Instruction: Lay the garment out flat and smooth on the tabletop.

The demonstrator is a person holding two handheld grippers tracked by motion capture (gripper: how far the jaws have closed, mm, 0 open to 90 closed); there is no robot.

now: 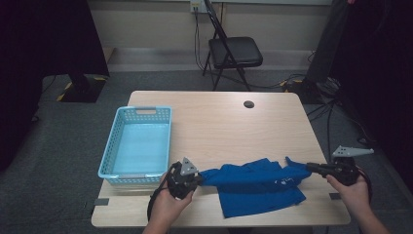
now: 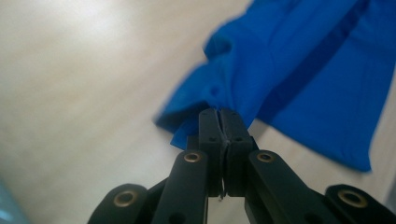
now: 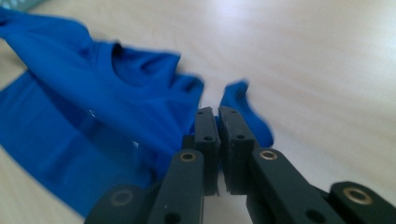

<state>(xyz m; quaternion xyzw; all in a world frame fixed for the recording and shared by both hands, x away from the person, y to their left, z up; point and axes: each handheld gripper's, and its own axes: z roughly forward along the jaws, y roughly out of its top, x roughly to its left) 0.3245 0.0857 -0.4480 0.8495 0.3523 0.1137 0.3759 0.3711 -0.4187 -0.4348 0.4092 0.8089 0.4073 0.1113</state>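
shirt (image 1: 258, 183): blue cloth | table (image 1: 219, 122): smooth pale wood | basket (image 1: 137, 144): perforated plastic

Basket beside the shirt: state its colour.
The basket is light blue, with small holes in its walls; it shows best in the high view.

The high view looks forward and down on the whole table (image 1: 219, 117) from above its near edge. Each gripper view looks along its own jaws, very near the tabletop. All three share the blue shirt (image 1: 258, 183).
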